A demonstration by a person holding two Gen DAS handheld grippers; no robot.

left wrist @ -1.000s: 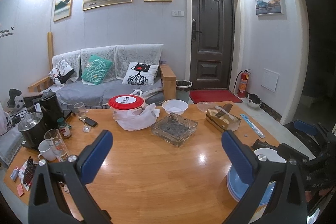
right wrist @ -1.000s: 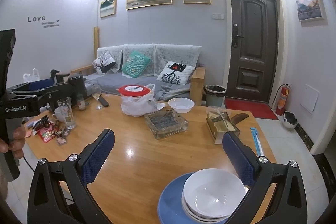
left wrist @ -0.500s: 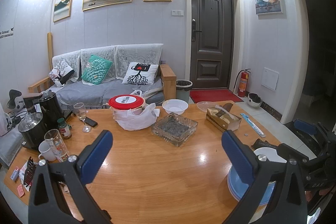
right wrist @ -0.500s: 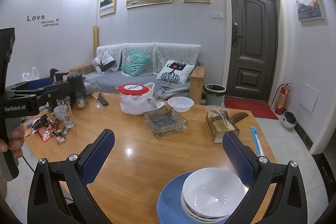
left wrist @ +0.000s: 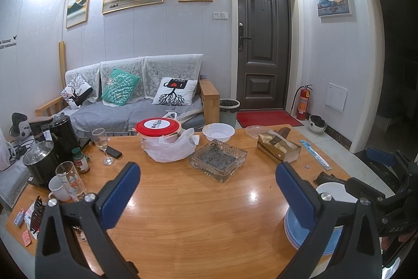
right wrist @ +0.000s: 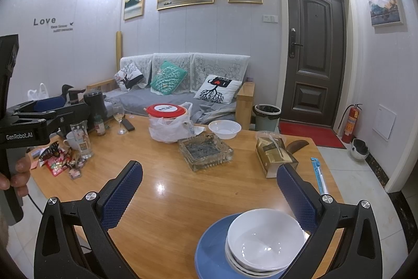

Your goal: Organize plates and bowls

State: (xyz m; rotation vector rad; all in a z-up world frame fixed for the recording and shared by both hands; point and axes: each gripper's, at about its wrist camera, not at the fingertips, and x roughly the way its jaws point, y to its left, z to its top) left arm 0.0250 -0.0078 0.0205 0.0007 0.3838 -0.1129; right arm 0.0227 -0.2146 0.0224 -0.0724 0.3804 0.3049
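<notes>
A stack of white bowls [right wrist: 265, 239] sits on a blue plate [right wrist: 211, 247] at the near right of the wooden table [right wrist: 183, 190]. In the left wrist view the same bowls [left wrist: 335, 194] and blue plates [left wrist: 311, 239] lie behind my left gripper's right finger. Another white bowl [right wrist: 224, 128] stands at the table's far side, also in the left wrist view [left wrist: 219, 132]. My right gripper [right wrist: 209, 196] is open and empty above the table, just behind the stack. My left gripper [left wrist: 207, 196] is open and empty over the table's middle.
A glass ashtray [right wrist: 205, 150], a bagged red-lidded container [right wrist: 167, 122], a tissue box [right wrist: 274, 154] and a clear dish [left wrist: 257, 130] stand on the table. Kettles [left wrist: 49, 148], cups, a wine glass [left wrist: 102, 145] and small clutter fill the left side. A sofa [left wrist: 130, 106] stands behind.
Almost nothing has changed. Both views drift very slightly, and both grippers stay open and empty.
</notes>
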